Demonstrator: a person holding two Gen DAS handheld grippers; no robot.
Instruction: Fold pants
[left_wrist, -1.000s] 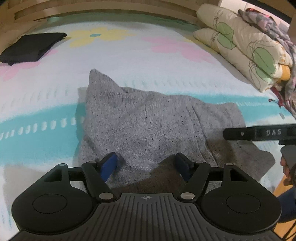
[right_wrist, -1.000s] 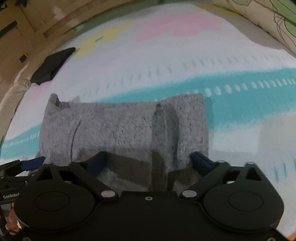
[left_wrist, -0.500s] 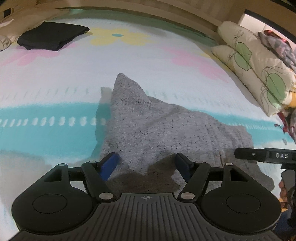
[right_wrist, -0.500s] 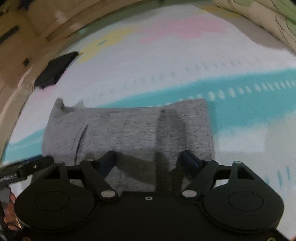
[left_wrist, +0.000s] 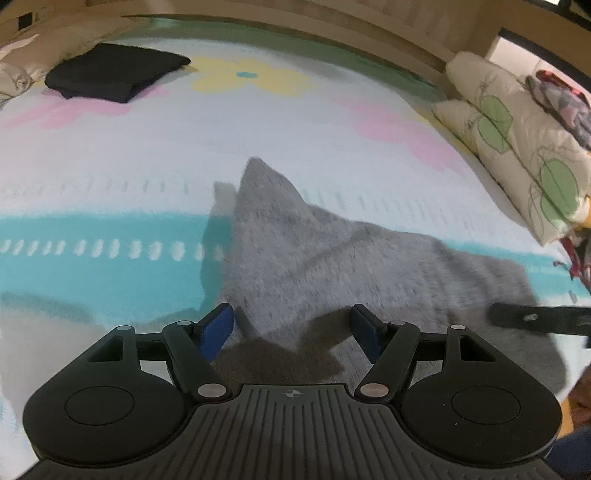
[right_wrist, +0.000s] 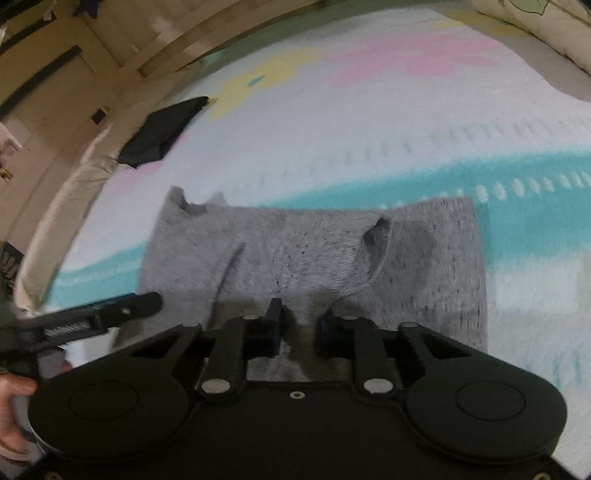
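Note:
The grey speckled pants (left_wrist: 332, 266) lie folded on the bed; they also show in the right wrist view (right_wrist: 295, 251). My left gripper (left_wrist: 291, 328) is open over their near left edge, blue pads apart, holding nothing. My right gripper (right_wrist: 299, 328) has its jaws nearly together with a ridge of the grey fabric between them at the near edge. A fold (right_wrist: 376, 240) stands up in the cloth ahead of it. The right gripper's finger (left_wrist: 539, 319) shows at the right of the left wrist view; the left gripper's finger (right_wrist: 96, 314) shows at the left of the right wrist view.
The bed sheet (left_wrist: 258, 140) is white with a teal band and flower prints. A folded black garment (left_wrist: 114, 75) lies at the far left. Floral pillows (left_wrist: 517, 140) and a heap of clothes (left_wrist: 561, 99) are at the right. A wooden frame (right_wrist: 147, 44) edges the bed.
The right gripper's jaws have closed from wide open to a narrow gap around a pinch of grey fabric. The left gripper stayed open and swung leftwards. A raised fold has appeared in the pants.

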